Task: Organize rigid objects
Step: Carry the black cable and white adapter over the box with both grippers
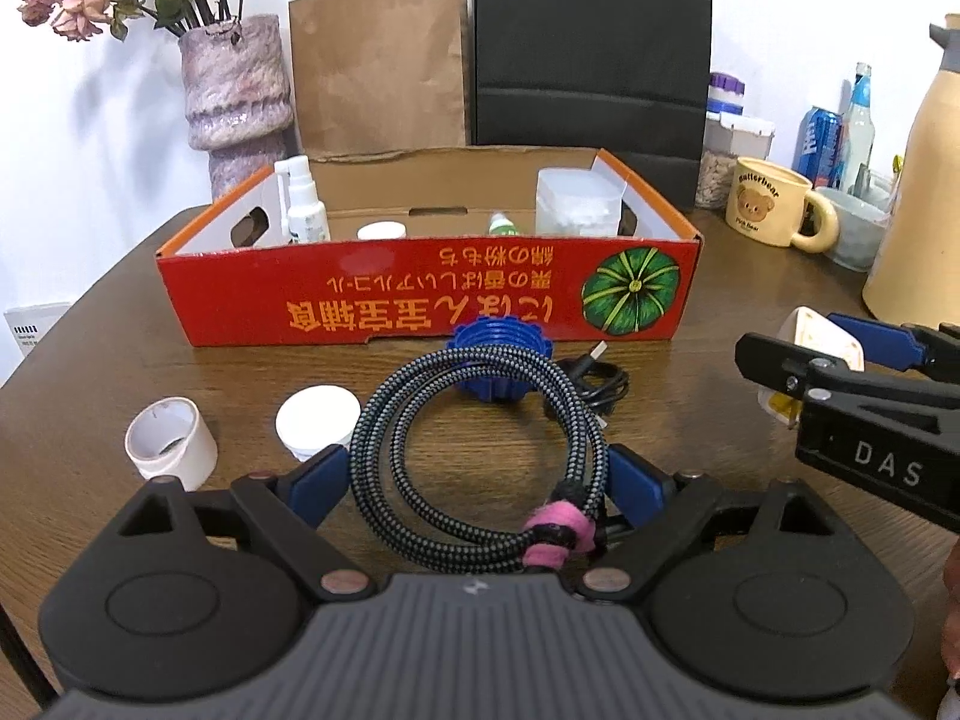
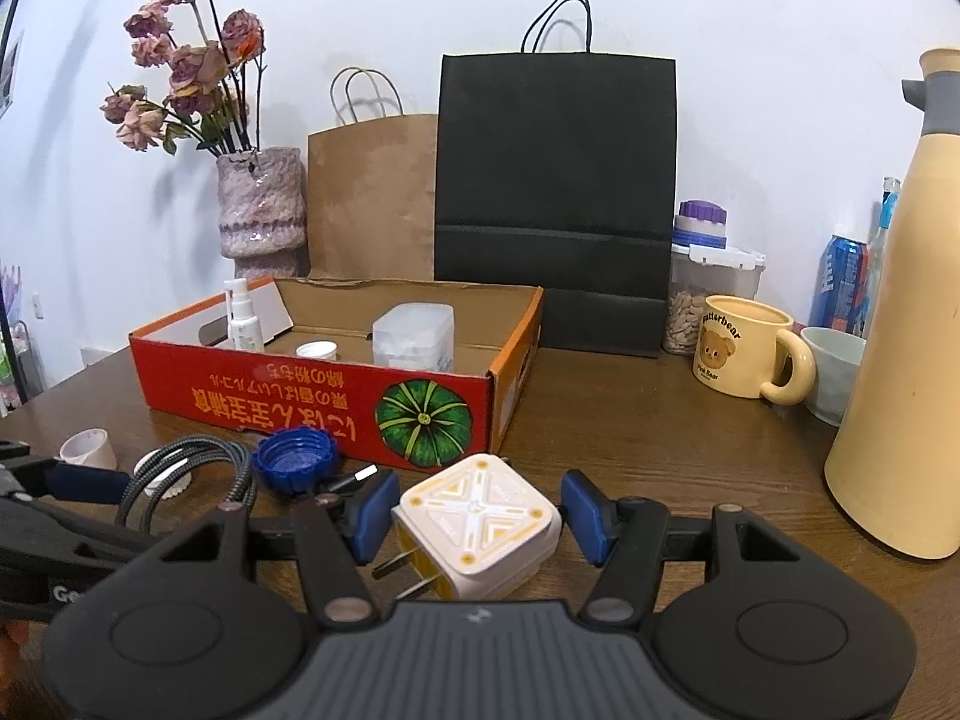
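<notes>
A red cardboard box stands open on the wooden table and holds a spray bottle, a clear plastic container and small jars. My left gripper is open, its blue fingers on either side of a coiled braided cable with a pink strap. A blue cap lies behind the cable. My right gripper is open around a white and yellow plug adapter on the table; small gaps show at both pads. The box also shows in the right wrist view.
A white tape roll and a white lid lie at the left. A bear mug, a tall cream jug, a can and bottles stand at the right. A vase and paper bags stand behind the box.
</notes>
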